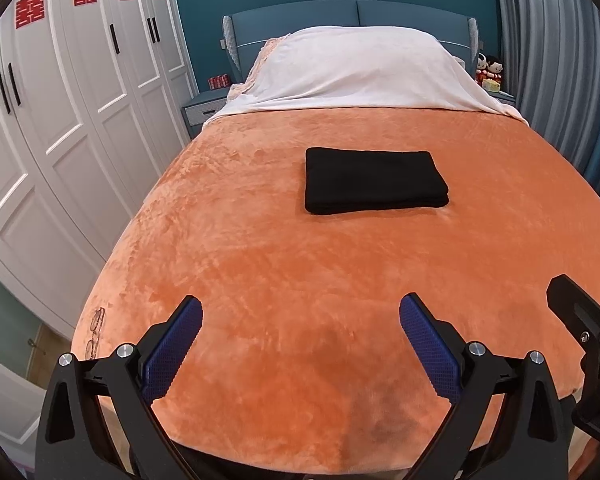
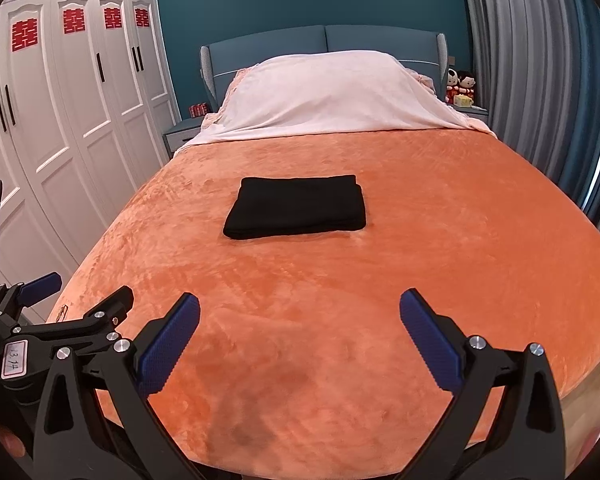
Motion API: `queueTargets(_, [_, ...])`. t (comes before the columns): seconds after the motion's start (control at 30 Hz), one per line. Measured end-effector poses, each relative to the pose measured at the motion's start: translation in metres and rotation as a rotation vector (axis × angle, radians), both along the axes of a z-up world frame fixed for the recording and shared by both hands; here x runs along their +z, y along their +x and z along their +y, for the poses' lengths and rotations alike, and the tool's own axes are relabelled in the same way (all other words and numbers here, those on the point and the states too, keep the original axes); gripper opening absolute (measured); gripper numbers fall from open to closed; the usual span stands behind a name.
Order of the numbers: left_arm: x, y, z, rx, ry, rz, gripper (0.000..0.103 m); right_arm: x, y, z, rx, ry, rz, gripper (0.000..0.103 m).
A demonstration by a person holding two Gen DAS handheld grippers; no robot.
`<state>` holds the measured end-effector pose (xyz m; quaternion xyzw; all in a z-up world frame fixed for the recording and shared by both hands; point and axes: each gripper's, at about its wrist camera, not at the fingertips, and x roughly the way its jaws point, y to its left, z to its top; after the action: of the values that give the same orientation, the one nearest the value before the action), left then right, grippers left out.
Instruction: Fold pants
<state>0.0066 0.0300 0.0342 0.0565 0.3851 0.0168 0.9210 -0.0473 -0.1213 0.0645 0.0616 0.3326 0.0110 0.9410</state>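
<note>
Folded black pants (image 1: 374, 182) lie on the orange blanket (image 1: 260, 260), well apart from the left gripper (image 1: 300, 316) (jaws spread wide).

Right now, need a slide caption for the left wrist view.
Black pants lie folded on the orange blanket; left gripper open and empty near the bed's foot.

The bed (image 1: 260, 280) is covered from its foot almost to the pillows by a plush orange blanket (image 2: 440, 240), smooth except for faint brush marks in the pile. Near the middle of it lie the black pants (image 1: 374, 181), folded into a flat, layered rectangle with its edges roughly square to the bed. At the head end a pale sheet (image 2: 332, 96) drapes over a mound, probably pillows, in front of the blue headboard (image 1: 340, 18). Some small embroidered mark shows near the blanket's left front corner.
</note>
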Motion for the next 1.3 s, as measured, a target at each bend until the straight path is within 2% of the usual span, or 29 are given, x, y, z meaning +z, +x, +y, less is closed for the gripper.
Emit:
queueTargets(0.77, [0.0079, 0.0016, 0.0005, -0.056, -0.033, -0.016, 0.098, 0.0028, -0.0016, -0.0007, -0.007, 0.004, -0.002, 0.098])
queueTargets(1.03, [0.0084, -0.0017, -0.0019, -0.045, -0.026, -0.046, 0.098, 0.0025, -0.0019, -0.0034, -0.010, 0.002, -0.002, 0.098])
queueTargets(1.13, [0.0087, -0.0013, -0.0015, -0.023, 0.006, -0.038, 0.098, 0.0026, -0.0026, -0.0049, -0.021, -0.003, 0.003, 0.098])
queueTargets(1.3, [0.0079, -0.0029, 0.0035, -0.018, -0.021, -0.023, 0.098, -0.0012, -0.0050, -0.0046, -0.034, 0.003, 0.011, 0.098])
